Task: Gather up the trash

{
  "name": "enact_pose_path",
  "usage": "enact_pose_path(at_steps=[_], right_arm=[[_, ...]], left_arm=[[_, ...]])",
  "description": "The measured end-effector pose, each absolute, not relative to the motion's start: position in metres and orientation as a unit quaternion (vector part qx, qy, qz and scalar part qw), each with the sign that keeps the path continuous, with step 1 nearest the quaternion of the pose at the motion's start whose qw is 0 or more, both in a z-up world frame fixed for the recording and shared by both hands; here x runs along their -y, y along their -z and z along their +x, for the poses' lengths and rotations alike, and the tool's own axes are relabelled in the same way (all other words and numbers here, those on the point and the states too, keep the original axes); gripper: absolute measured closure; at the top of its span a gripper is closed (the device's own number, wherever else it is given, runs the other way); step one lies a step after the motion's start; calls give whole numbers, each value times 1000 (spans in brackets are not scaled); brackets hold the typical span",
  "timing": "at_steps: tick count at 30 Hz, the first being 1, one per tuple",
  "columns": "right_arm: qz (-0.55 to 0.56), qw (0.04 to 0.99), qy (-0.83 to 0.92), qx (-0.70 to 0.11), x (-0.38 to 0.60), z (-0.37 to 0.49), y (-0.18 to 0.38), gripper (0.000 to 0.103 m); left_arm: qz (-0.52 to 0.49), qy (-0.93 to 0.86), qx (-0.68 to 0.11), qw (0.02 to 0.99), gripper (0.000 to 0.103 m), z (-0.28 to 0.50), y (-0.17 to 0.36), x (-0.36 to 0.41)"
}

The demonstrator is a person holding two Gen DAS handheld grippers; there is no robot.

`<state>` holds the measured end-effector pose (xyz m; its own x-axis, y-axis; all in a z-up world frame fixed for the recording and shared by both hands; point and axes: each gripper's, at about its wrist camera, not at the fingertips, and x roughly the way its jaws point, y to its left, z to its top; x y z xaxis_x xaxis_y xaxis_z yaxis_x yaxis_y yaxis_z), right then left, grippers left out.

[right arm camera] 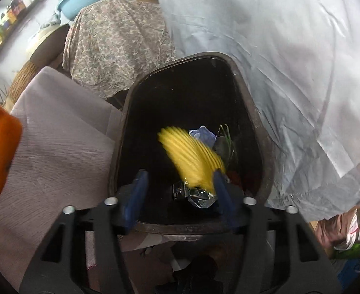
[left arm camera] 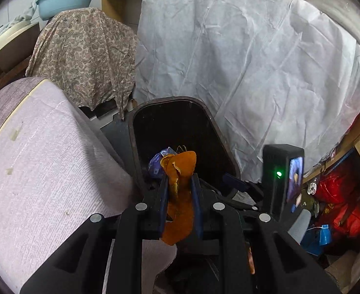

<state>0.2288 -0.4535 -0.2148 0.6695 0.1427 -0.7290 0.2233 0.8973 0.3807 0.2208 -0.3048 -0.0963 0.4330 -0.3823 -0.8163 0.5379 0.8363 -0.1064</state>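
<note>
Left gripper (left arm camera: 179, 183): the two blue-padded fingers (left arm camera: 162, 196) are drawn in narrow and clamp a strip of orange peel (left arm camera: 181, 171). The peel rises above the fingertips toward 12 o'clock and hangs down below the pads toward 6 o'clock. The gripper is positioned at the near rim of the trash bin (left arm camera: 226, 147), with the peel tip in front of the dark bin opening.

Right gripper (right arm camera: 180, 183): the blue fingers (right arm camera: 135, 196) stand wide apart, holding nothing. A yellow ribbed wrapper (right arm camera: 192, 156) is motion-blurred between and above the fingertips, inside the opening of the bin (right arm camera: 255, 112). Contact between the wrapper and the finger at 3 o'clock cannot be determined because of the blur.

Bin contents, right wrist view: crumpled silver foil (right arm camera: 202, 197) lies at 6 o'clock of the yellow wrapper; a pale blue wrapper (right arm camera: 204, 134) lies at 1 o'clock of it. In the left wrist view, a blue-purple wrapper (left arm camera: 156, 163) shows just at 9 o'clock of the peel tip.

Surroundings: a mauve cushion (left arm camera: 45, 159) is at 9 o'clock of the bin. A white sheet (left arm camera: 253, 61) drapes from 12 to 3 o'clock. A paisley cloth (left arm camera: 87, 56) is at 11 o'clock, with a light blue basin (left arm camera: 64, 0) beyond it.
</note>
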Motion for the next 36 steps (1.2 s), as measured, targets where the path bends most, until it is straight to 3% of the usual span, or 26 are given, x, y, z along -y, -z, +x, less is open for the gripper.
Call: enact_pose_path(at_steps=[16,19,24,33,36], right_arm=[[170,907,105,-371,467,166,198,43],[175,906,110,-371,473,162,199,43],[175,904,121,-370,477,159,199,43],[163,906,134,-366,473,149,193,42],[154,908,144,-361,467,143,187,36]], left_arm=[[111,264,-492,822,84,262,126,361],[110,263,-496,820,77,267,130,362],[99,267,-483,828,51,265,121,358],[101,294,-440,843,40,237,90,343],[100,300,-418,852,34,225,74,327]])
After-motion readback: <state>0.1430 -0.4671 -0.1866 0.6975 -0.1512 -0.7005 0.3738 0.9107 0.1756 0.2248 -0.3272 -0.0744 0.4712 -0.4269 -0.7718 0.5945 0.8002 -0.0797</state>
